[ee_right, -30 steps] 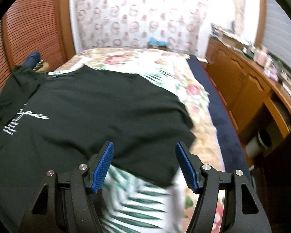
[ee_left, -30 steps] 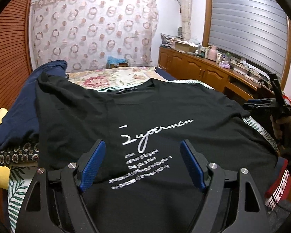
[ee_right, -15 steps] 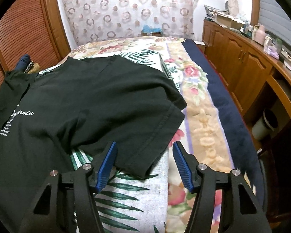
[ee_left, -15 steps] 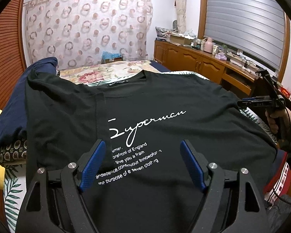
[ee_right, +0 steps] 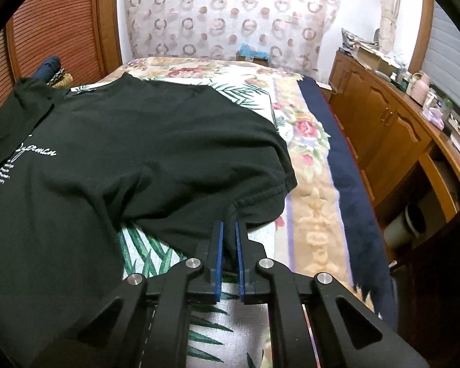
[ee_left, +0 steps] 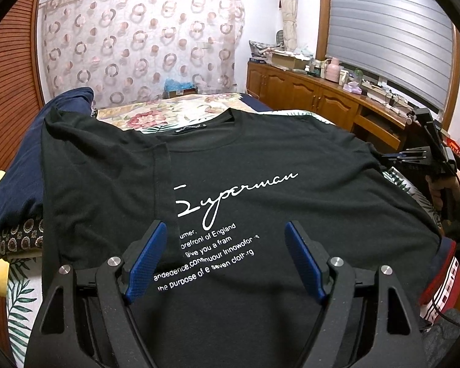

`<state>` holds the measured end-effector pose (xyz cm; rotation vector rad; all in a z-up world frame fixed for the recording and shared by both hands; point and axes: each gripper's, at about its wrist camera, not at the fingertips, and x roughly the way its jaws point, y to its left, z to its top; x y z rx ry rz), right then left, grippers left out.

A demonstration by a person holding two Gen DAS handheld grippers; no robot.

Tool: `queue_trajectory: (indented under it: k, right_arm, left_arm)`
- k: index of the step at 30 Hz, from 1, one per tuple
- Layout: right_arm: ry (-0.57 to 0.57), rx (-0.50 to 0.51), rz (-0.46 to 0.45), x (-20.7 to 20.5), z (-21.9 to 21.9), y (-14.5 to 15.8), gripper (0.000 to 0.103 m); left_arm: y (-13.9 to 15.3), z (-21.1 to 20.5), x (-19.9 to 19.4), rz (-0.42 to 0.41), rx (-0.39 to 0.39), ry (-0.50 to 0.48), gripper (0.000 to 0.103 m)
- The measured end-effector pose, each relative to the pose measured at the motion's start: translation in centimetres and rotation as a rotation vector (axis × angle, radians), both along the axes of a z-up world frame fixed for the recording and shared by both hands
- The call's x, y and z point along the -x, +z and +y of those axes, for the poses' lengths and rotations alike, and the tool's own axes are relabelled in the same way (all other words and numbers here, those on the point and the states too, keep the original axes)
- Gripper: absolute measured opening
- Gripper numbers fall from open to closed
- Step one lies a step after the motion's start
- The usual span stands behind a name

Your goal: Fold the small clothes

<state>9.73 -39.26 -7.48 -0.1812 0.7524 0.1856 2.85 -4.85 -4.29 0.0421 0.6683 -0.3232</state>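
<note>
A black T-shirt [ee_left: 260, 165] with white "Superman" lettering lies face up on the bed; its left sleeve is folded over the chest. My left gripper [ee_left: 225, 233] is open and empty, held above the printed text. In the right wrist view my right gripper [ee_right: 228, 227] is shut on the hem of the T-shirt's right sleeve [ee_right: 254, 196], which bunches up between the blue pads. The right gripper also shows in the left wrist view [ee_left: 414, 161] at the shirt's right edge.
The bed [ee_right: 312, 214] has a floral cover and a leaf-print cloth [ee_right: 156, 251]. Dark blue clothes [ee_left: 18, 165] are piled at the left. A wooden sideboard [ee_right: 392, 128] with clutter runs along the right. A red-and-white striped garment [ee_left: 441, 279] lies near the right.
My right gripper has closed on the T-shirt's right sleeve hem, which has bunched up. My left gripper stays open and has shifted little.
</note>
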Motion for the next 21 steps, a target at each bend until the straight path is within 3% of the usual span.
queue_trajectory:
  k: [9,13,21]
  right_arm:
    - [-0.046,-0.039,-0.193,2.2,-1.1,5.5,0.005]
    - [-0.051,-0.035,-0.233,3.2,-0.9,7.2,0.005]
    - [0.086,-0.049,-0.262,3.8,3.7,7.6,0.005]
  left_arm:
    - [-0.1,0.4,-0.1,0.002,0.011,0.013,0.080]
    - [-0.1,0.4,-0.1,0.003,0.010,0.014,0.080]
    - [-0.1,0.5,-0.2,0.008,0.010,0.017,0.080]
